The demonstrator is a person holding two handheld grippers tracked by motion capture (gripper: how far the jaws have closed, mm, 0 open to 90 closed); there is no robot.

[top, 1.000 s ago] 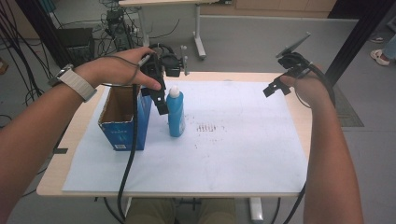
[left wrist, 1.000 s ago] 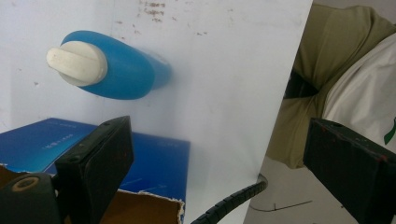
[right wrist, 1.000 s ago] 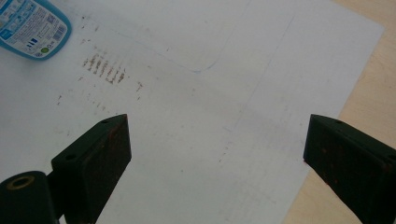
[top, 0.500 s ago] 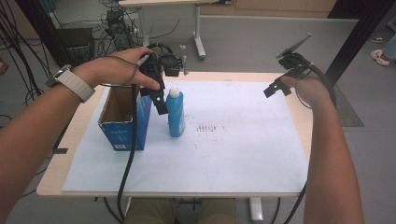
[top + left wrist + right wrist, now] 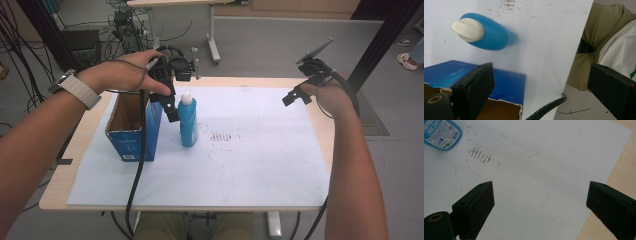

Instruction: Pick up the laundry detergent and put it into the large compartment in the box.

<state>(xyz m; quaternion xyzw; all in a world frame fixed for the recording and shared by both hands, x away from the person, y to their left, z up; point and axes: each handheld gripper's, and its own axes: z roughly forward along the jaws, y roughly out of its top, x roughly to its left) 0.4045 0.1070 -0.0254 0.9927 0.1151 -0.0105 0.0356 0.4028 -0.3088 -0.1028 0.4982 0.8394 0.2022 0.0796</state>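
A wooden table (image 5: 60, 175) is carrying a big white paper sheet (image 5: 250, 165) that is covering most of its top. On the sheet's left part an open blue cardboard box (image 5: 131, 131) is standing upright, and just beside it, on its right, a blue bottle with a white cap (image 5: 188, 120) is standing upright too. Faint brown marks (image 5: 222, 137) are showing on the paper right of the bottle. The left gripper (image 5: 170, 100) is hovering above the box's far right corner, jaws spread wide with nothing between them. The right gripper (image 5: 300, 92) is hanging over the sheet's far right corner, jaws wide apart and empty
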